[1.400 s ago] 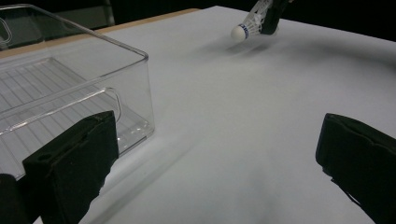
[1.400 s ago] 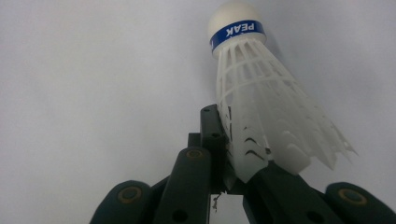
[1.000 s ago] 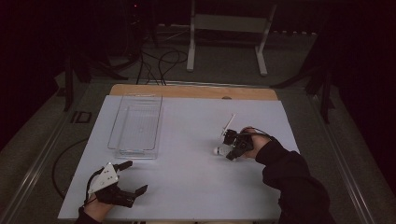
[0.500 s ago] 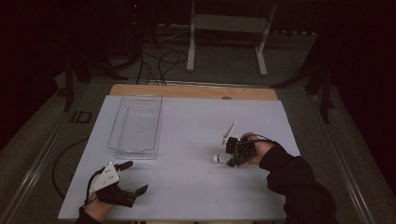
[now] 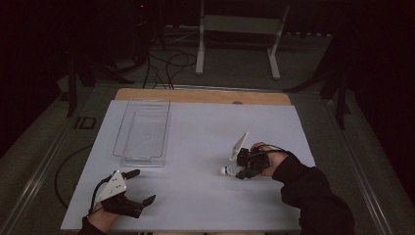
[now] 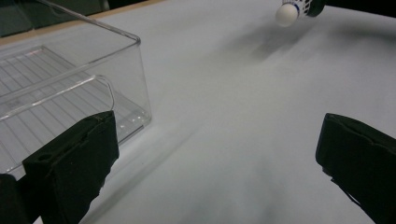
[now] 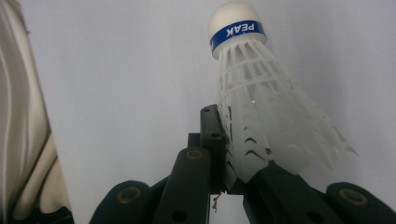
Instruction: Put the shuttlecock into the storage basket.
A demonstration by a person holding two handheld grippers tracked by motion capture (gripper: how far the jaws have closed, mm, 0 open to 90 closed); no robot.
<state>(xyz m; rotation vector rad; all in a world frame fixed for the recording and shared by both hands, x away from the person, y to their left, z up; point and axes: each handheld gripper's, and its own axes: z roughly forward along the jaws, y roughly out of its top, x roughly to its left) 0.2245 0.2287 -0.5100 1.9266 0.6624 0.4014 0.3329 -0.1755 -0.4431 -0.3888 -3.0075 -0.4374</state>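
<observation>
High view: shuttlecock gripped at right

Left gripper rests near the bench's front edge, fingers spread wide, empty, beside a clear plastic rectangular tray. Right gripper has its fingers clamped on the white plastic shuttlecock's skirt.

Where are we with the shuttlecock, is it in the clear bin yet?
Not yet. Done: the right gripper has the shuttlecock pinched by its skirt. In hand: it is held low over the white table, cork tip pointing left. Left: getting it to the clear bin, which looks empty. The left gripper sits open near the bin.
</observation>
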